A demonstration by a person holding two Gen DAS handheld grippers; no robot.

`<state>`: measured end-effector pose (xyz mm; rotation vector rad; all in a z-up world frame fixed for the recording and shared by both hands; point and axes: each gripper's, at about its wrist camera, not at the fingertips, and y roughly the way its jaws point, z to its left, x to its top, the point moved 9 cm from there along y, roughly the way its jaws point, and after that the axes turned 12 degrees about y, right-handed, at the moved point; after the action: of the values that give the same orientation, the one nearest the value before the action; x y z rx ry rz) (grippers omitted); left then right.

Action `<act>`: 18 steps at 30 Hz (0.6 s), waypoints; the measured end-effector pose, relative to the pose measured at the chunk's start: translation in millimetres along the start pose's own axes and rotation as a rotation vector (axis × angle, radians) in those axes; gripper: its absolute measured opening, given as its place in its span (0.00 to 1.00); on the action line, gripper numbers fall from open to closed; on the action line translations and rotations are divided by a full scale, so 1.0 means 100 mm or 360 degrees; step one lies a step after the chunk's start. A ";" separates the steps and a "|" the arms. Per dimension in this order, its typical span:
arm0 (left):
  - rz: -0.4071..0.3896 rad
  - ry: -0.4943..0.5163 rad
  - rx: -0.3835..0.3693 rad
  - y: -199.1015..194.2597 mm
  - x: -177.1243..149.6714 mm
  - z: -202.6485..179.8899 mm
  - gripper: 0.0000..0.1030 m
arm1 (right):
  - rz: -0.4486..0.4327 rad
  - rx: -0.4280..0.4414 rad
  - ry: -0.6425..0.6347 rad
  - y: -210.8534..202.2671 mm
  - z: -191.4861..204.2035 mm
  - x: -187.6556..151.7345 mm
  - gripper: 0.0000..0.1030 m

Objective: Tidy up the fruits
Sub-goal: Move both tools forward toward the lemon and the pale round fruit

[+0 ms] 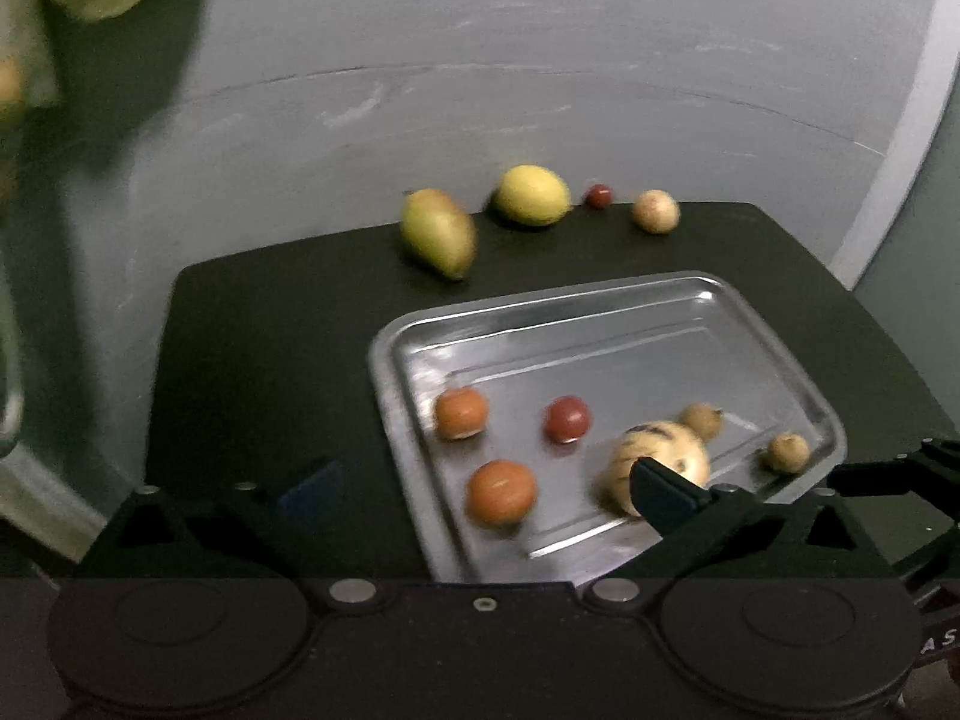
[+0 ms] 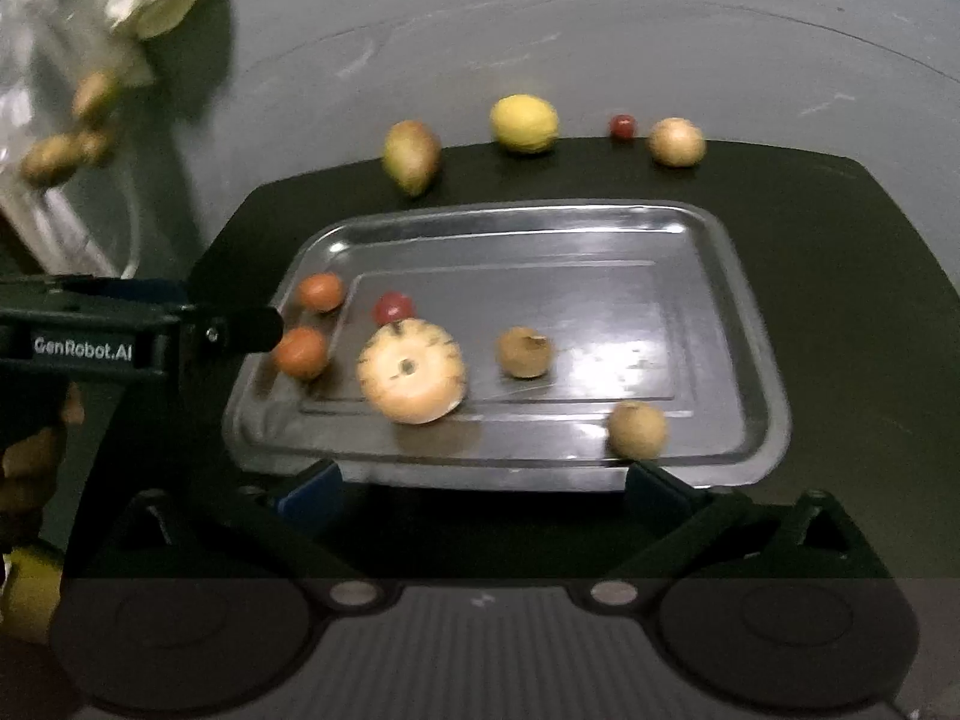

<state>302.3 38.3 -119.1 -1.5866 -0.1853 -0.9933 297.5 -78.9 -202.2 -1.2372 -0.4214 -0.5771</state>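
Fruit is gathering on the tray (image 2: 744, 324); pear (image 2: 411, 156) and lemon (image 2: 524, 123) are waiting on the surface behind. Both jaws are standing wide, empty. Approaching the pear lengthwise is looking safest.

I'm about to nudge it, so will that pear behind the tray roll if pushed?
The pear lies on its side on the dark mat, so it would probably roll. Its tapered shape suggests it would curve rather than go straight. Its skin looks smooth, so possibly slippery.
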 end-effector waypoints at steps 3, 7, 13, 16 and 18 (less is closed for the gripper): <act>0.0021 -0.0064 0.0042 -0.02 -0.11 0.13 0.99 | 0.0028 0.0014 -0.0067 0.04 0.11 0.00 0.99; 0.0031 -0.0152 0.0091 -0.04 -0.20 0.29 0.99 | 0.0058 0.0027 -0.0151 0.08 0.24 -0.01 1.00; 0.0048 -0.0243 0.0150 -0.02 -0.27 0.46 0.99 | 0.0093 0.0050 -0.0257 0.09 0.40 -0.03 1.00; 0.0060 -0.0275 0.0172 0.00 -0.26 0.49 0.99 | 0.0089 0.0059 -0.0280 0.09 0.42 0.00 1.00; 0.0065 -0.0284 0.0181 0.02 -0.23 0.48 0.99 | 0.0076 0.0066 -0.0292 0.08 0.41 0.03 1.00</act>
<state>313.0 88.8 -133.7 -1.5680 -0.3255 -0.7961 305.3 -38.0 -194.8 -1.2619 -0.5533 -0.4137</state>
